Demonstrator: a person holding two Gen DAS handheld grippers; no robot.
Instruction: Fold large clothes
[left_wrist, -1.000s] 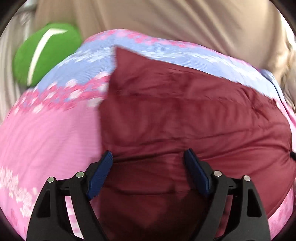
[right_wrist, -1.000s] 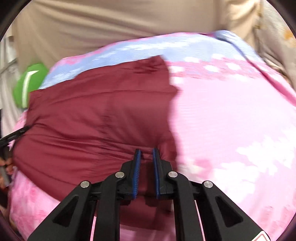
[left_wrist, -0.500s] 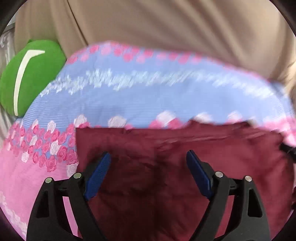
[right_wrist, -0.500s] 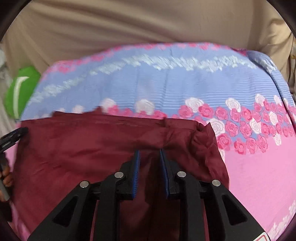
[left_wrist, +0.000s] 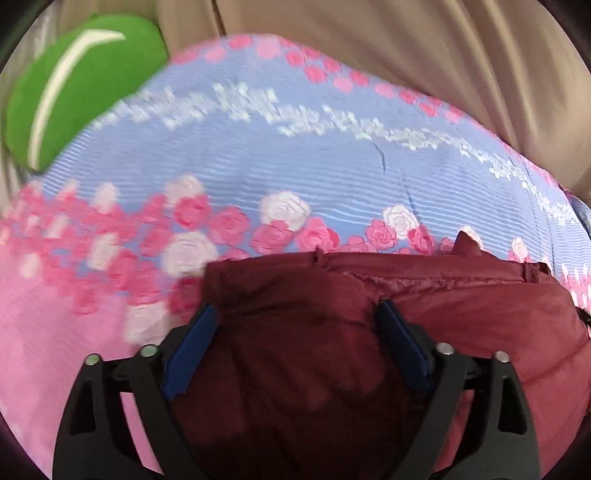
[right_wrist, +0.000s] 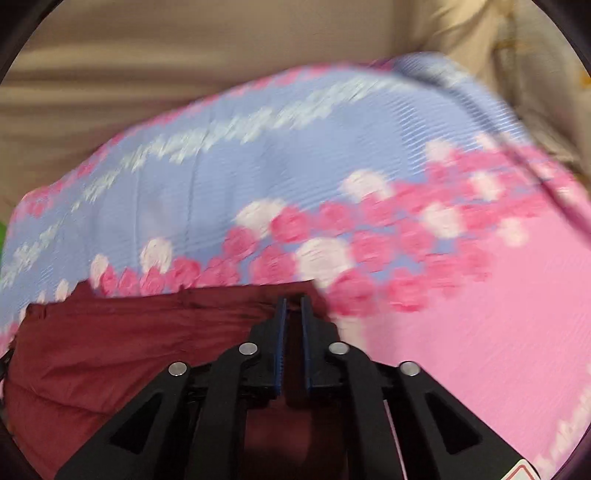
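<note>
Garment: maroon padded garment (left_wrist: 424, 314), lying on a bed sheet (left_wrist: 258, 166) printed in pink and blue with roses; it fills the near part of both views, its far edge along the rose band.
Surroundings: green cushion (left_wrist: 74, 92) at the far left of the bed; beige curtain (left_wrist: 406, 48) behind the bed.
Left gripper (left_wrist: 293, 343): jaws spread wide over the garment's left part, blue pads to either side of a raised bulge of fabric; nothing is clamped between them.
Right gripper (right_wrist: 291, 332): jaws nearly closed at the garment's far right edge, with a thin strip of maroon fabric visible in the slot; judged to be pinching that edge.
Image quality: both views are motion-blurred, so fine creases and seams cannot be read.
Step in hand: judged to be one fold pass, with the right side held and the left side not yet gripped.
Progress: the garment already looks compact and layered, so the fold is probably well along.
Next move: close the left jaws on the edge matching the right-hand grip, at the same depth, then carry both edges together so the layers land square.
Risk: slick padded fabric may slip out of a shallow pinch.
</note>
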